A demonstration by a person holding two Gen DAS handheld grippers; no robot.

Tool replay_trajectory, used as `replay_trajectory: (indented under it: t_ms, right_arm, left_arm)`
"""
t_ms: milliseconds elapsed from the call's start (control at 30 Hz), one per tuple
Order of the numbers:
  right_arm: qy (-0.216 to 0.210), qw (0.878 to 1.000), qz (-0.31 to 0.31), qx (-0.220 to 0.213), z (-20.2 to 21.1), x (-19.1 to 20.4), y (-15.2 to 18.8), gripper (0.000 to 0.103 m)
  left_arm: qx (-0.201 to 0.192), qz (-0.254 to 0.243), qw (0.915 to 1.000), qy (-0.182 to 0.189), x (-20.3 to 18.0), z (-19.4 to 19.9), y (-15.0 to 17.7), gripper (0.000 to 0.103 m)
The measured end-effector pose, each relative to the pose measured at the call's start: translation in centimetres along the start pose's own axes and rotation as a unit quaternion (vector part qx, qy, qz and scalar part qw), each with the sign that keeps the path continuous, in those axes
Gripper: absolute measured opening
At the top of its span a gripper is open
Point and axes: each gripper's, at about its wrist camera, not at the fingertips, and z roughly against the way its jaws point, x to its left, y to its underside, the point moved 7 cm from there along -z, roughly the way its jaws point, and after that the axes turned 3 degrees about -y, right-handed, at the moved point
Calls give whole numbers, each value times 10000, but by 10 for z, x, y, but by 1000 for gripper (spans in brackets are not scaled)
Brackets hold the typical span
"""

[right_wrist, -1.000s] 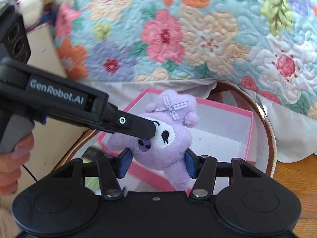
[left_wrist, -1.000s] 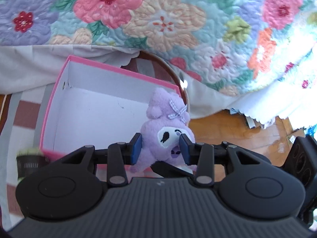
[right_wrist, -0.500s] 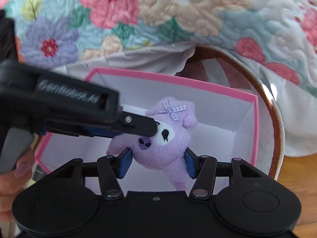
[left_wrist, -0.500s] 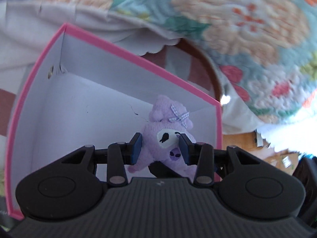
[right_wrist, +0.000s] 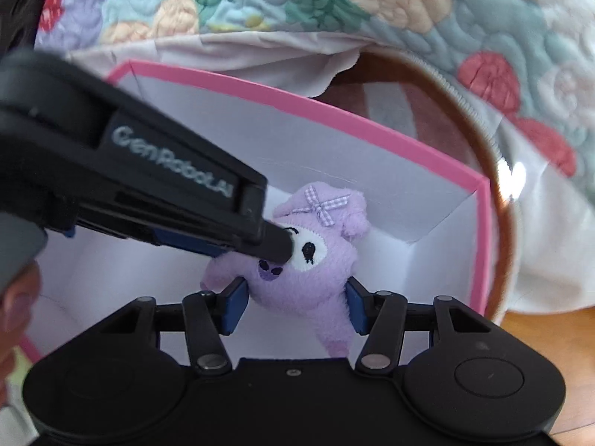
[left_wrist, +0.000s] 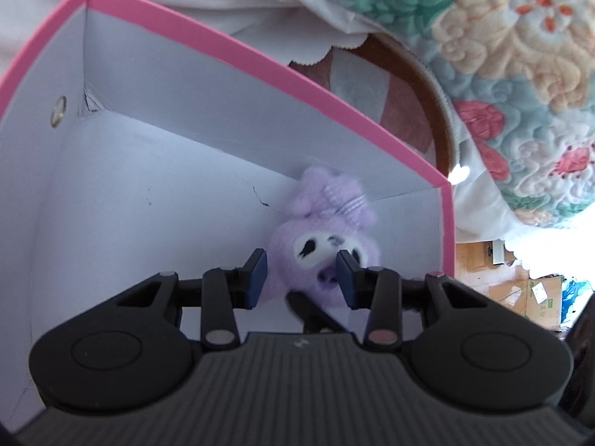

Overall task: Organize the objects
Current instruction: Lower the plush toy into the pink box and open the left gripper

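A small purple plush toy (right_wrist: pixel 312 260) with a checked bow is inside a pink-rimmed white box (right_wrist: pixel 372 156), near its far right corner. My right gripper (right_wrist: pixel 293 304) is shut on the plush's body. My left gripper (left_wrist: pixel 301 278) reaches in from the left with its pads either side of the plush's face (left_wrist: pixel 323 252); its jaws look slightly wider than before, and a gap shows on the left pad (left_wrist: pixel 256 275). In the right wrist view the left gripper's finger (right_wrist: pixel 267 241) covers part of the face.
The box sits on a brown round-edged seat (right_wrist: pixel 498 200) beside a flowered quilt (right_wrist: pixel 409 7) with white sheet below. Wooden floor (left_wrist: pixel 483 260) and cardboard lie to the right.
Both grippers have lowered the plush deeper into the box, toward the far right corner. The left gripper's jaws have parted slightly around the plush.
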Motion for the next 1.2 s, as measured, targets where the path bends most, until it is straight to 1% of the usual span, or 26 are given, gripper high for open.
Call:
replay_trajectory:
  t_ms: [33,67,100,133,167,200,233,300,333,367,400,500,567,633,733,800,867,967,1033,1133,1200]
  right_arm:
    - [219,9996,152,-71,0,0,1,60]
    - [289,9991,284,-93,0,1,3,61]
    - [292,9989,362,-105,1,1,5,63]
    - [293,9986,409,-139,3,0,8,63]
    - [296,9983,476,-163,6,-2,11,63]
    - [269,9978,578,-204,11,-3,14,63]
    - [236,9970,682,-272,18,-6,16,63]
    - [176,9957,807,-427,29,-12,21,61]
    - [153,9953,828,-484,34,-16,24,58]
    - [123,9951,838,-506,36,-19,28,48]
    - [73,9952,837,-497,37,-22,32,40]
    - [-8,9953,822,-502,37,-25,40,31]
    - [39,9954,801,-528,38,-26,42,30]
    - [11,9951,792,-586,39,-21,43,30]
    - [-141,9948,728,-702,44,-19,46,30]
    - [-240,9945,672,-766,48,-18,48,30]
    - [-224,9942,640,-838,51,-17,48,30]
    - [-228,9940,529,-925,56,-19,48,30]
    - [-261,9941,457,-947,58,-20,48,31]
    - [-321,9940,337,-991,63,-23,49,32]
    - [-449,9935,186,-1027,70,-25,51,34]
  left_arm:
    - [61,2,9999,-92,0,-3,1,39]
    - [189,70,9996,-184,0,-6,3,39]
    - [407,195,9987,-219,2,-10,7,38]
    - [586,296,9977,-180,2,-14,10,38]
    - [631,340,9973,-129,1,-15,12,38]
    - [586,321,9977,-143,0,-15,12,38]
    - [526,283,9980,-214,0,-15,12,40]
    - [449,205,9982,-327,-2,-15,12,38]
    - [404,130,9983,-399,-4,-16,12,38]
    - [367,58,9982,-461,-5,-17,12,38]
    - [372,16,9980,-502,-7,-19,12,38]
    - [384,125,9978,-525,-9,-25,14,38]
    - [295,93,9977,-605,-11,-27,13,37]
    - [295,75,9976,-616,-13,-30,13,32]
    - [279,123,9982,-524,-19,-35,12,25]
    - [165,68,9981,-584,-25,-37,11,23]
    - [118,43,9977,-665,-28,-37,10,23]
    - [-124,-130,9967,-797,-33,-34,5,23]
    - [-152,-274,9959,-850,-37,-34,5,23]
    - [-257,-522,9942,-908,-45,-22,8,23]
    - [-319,-733,9914,-1031,-51,-10,13,23]
